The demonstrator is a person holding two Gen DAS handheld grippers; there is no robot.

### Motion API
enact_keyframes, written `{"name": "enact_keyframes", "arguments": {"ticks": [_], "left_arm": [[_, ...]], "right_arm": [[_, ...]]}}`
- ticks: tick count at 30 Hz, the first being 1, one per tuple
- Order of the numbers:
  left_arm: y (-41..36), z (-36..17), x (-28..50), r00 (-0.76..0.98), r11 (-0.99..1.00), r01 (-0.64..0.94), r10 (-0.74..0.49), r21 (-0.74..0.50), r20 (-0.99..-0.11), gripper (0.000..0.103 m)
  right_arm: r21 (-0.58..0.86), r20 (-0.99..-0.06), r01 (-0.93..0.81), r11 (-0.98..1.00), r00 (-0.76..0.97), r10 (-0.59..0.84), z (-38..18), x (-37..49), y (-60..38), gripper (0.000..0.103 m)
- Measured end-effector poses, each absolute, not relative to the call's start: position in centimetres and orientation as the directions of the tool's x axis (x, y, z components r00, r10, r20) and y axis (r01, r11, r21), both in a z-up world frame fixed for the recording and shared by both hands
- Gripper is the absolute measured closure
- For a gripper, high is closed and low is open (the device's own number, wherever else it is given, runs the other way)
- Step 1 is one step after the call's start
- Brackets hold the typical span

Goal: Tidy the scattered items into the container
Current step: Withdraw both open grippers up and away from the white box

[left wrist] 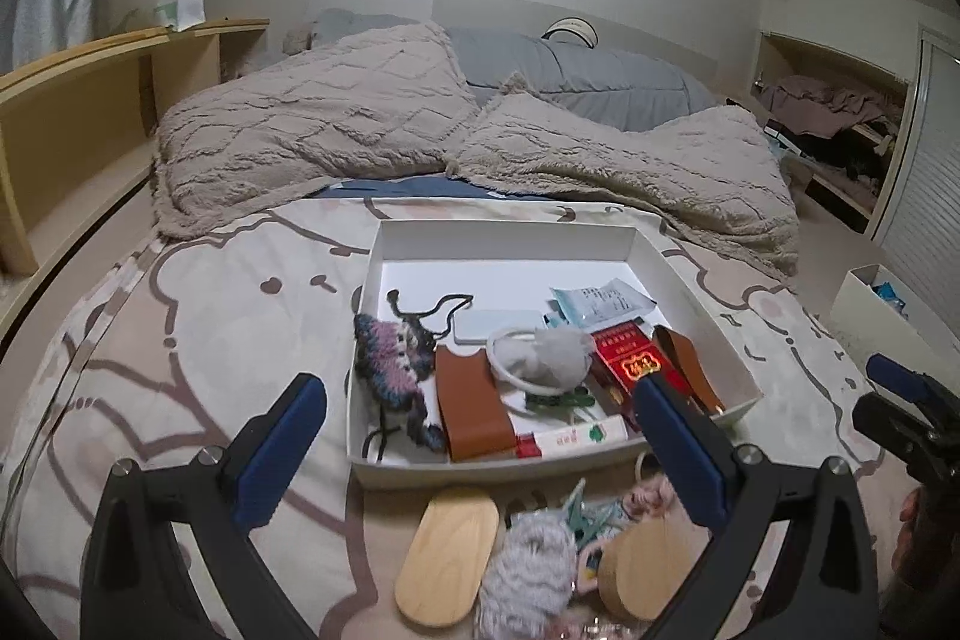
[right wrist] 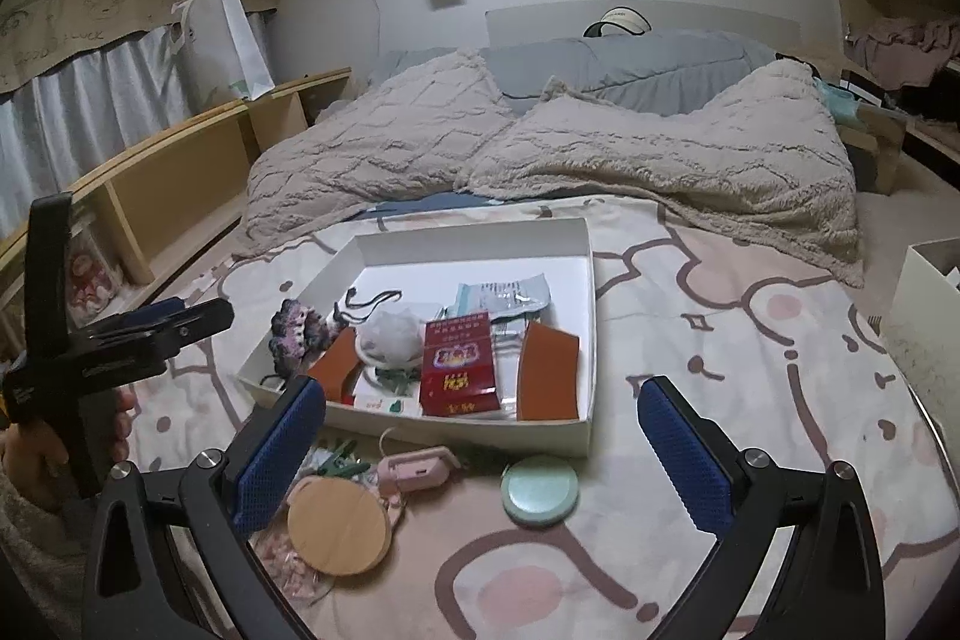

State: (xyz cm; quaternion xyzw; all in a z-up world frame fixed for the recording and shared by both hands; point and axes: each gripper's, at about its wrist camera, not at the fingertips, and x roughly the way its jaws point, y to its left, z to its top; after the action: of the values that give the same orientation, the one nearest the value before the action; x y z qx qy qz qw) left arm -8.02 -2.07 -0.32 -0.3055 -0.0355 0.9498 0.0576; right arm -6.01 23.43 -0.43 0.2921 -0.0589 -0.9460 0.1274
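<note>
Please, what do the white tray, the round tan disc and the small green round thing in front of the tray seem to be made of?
White tray: likely cardboard, matte; thin folded walls with sharp corners.
Round tan disc: looks like light wood, unvarnished; faint grain, flat face.
Green round thing: probably plastic or glazed, smooth with a slight sheen; the look leaves it open.

The tray [right wrist: 585,280] is set on the bed [right wrist: 750,340], in front of the blanket [right wrist: 600,148]. Inside the tray, the cigarette pack [right wrist: 459,364] is placed near the front wall, with the knitted pouch [right wrist: 297,334] at the left wall and the paper packet [right wrist: 510,295] behind the pack. Outside the tray, just before its front wall, the round wooden lid [right wrist: 339,526], the pink case [right wrist: 417,469] and the round tin [right wrist: 540,490] are laid on the bed.
</note>
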Motion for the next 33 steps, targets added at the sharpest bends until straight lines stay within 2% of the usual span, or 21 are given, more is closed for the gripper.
{"name": "enact_keyframes", "arguments": {"ticks": [9, 20, 33], "left_arm": [[-1.4, -1.7, -4.8, -0.813, -0.996, -0.071, 0.089, -0.054, -0.575, 0.000], [-1.6, -4.7, -3.0, -0.775, -0.993, -0.022, 0.090, -0.116, -0.626, 0.000], [-1.7, -6.7, -2.9, -0.765, -0.992, -0.010, 0.089, -0.127, -0.638, 0.000]], "right_arm": [[0.160, -0.555, 0.215, -0.963, -0.788, -0.268, -1.6, -4.1, 23.0, 0.000], [0.153, -0.590, 0.197, -0.968, -0.768, -0.249, -3.7, -4.0, 23.1, 0.000], [0.128, -0.612, 0.227, -0.965, -0.747, -0.257, -5.9, -3.8, 21.7, 0.000]]}}
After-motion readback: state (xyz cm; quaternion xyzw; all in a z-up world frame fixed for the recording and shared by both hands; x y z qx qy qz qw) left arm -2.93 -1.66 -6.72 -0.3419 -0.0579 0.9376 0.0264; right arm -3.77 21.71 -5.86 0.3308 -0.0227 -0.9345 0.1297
